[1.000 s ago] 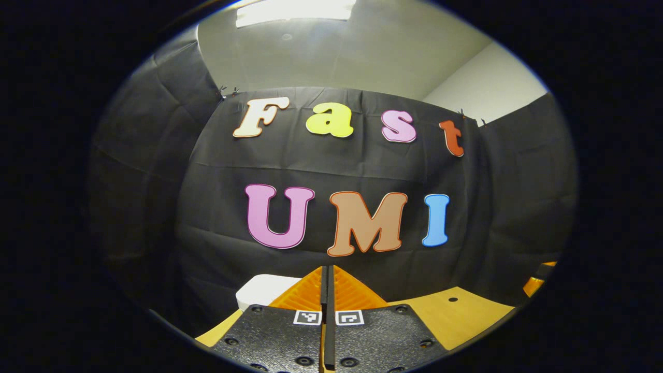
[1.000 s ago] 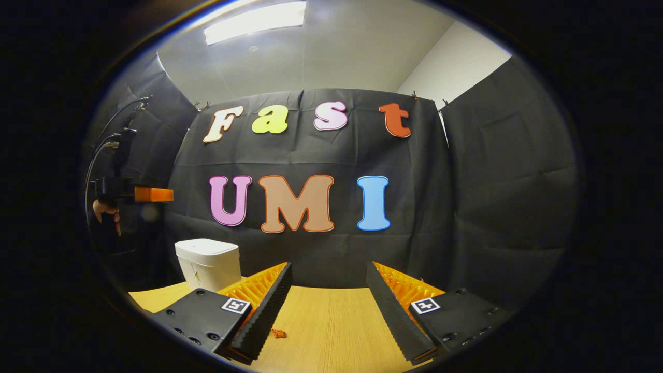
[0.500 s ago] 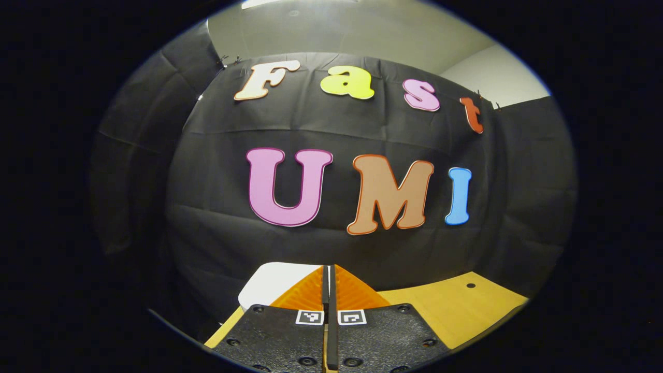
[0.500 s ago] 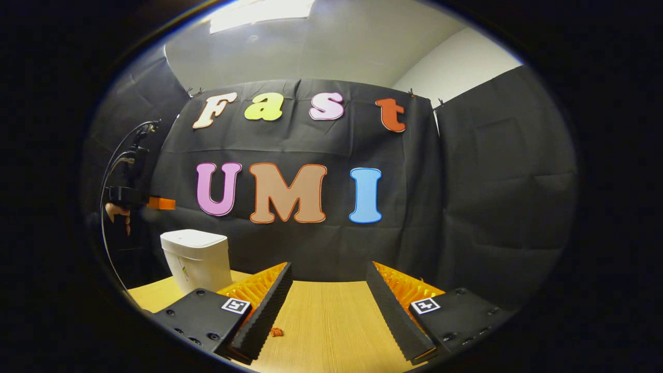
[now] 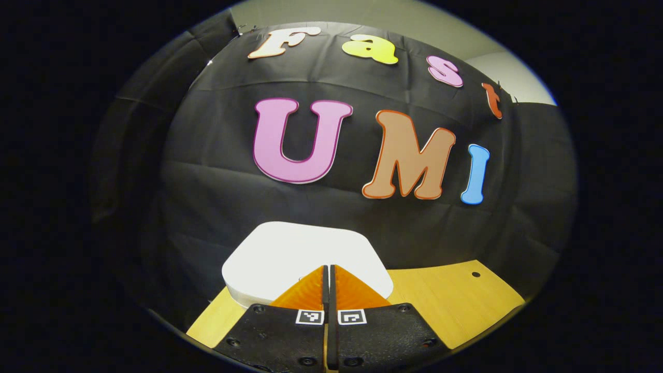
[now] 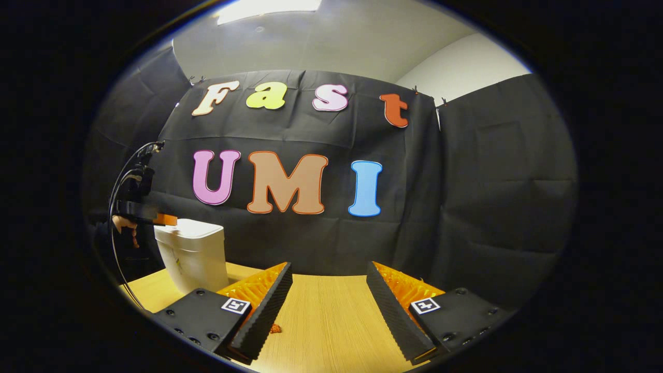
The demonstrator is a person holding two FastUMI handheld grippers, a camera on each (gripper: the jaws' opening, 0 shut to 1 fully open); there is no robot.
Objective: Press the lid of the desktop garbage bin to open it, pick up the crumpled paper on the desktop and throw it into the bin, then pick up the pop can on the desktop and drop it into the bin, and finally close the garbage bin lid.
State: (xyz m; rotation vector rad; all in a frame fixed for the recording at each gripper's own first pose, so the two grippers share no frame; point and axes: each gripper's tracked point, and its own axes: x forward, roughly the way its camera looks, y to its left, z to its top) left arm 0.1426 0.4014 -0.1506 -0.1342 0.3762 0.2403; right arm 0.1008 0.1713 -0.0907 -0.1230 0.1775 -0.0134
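Left claw (image 5: 328, 269) pressed together, tips over the near edge of the bin lid (image 5: 300, 254), just above it or touching, hard to tell which. Right claw (image 6: 329, 290) spread apart, holding nothing, low over the counter (image 6: 326, 321). Small orange scrap (image 6: 275, 328) on the counter by its left finger; too small to name. Farther off in the right gripper view, bin (image 6: 190, 256) upright at the counter's left end, lid shut, with the left claw's tip at the lid's near-left edge and a hand (image 6: 124, 224) behind it. Booth wall beyond. Judged stage: very start, lid press in hand, nothing binned. Left to do: pop the lid, drop in crumpled paper, then can, then close. Paper and can: whereabouts not to be told from these views. Next move likely a firm downward push on the lid; risk of sliding the light bin instead of tripping the latch.
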